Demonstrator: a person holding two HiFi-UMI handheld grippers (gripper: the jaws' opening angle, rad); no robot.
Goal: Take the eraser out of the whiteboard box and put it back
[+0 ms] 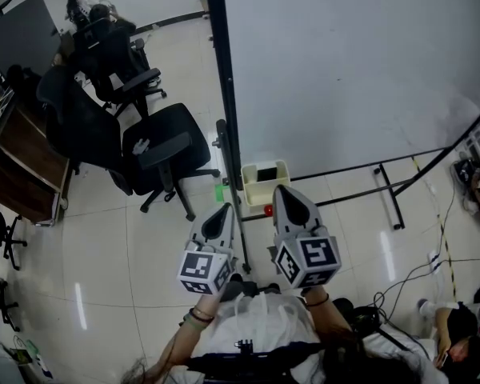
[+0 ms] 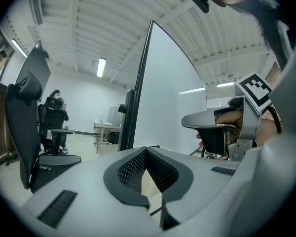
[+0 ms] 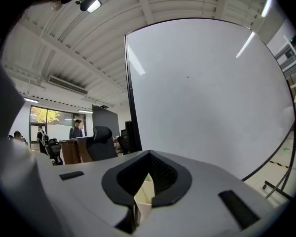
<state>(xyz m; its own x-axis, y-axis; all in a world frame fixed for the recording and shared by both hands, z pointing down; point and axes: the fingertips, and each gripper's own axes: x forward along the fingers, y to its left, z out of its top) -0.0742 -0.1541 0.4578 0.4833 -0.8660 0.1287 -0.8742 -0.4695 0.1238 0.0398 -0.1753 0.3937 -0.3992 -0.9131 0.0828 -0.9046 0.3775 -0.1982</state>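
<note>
While you are holding both grippers side by side in front of you, the left gripper [image 2: 147, 150] is pinching its jaws together with nothing between them. The right gripper [image 3: 149, 155] is doing the same, its jaws meeting at the tip and gripping nothing. Both are pointing toward the cream box [image 1: 264, 186], which is hanging at the lower corner of the whiteboard [image 1: 344, 70], just beyond the right gripper's tip. The eraser [image 1: 266, 173], a dark block, is lying inside that box, apart from both grippers. A small red thing [image 1: 268, 210] is showing just beside the box on its near side, close to the whiteboard's black frame [image 1: 224, 94]. Off to your left, black office chairs [image 1: 164, 146] are standing on the pale tiled floor [image 1: 144, 254], with a brown desk [image 1: 24, 162] beyond them.
</note>
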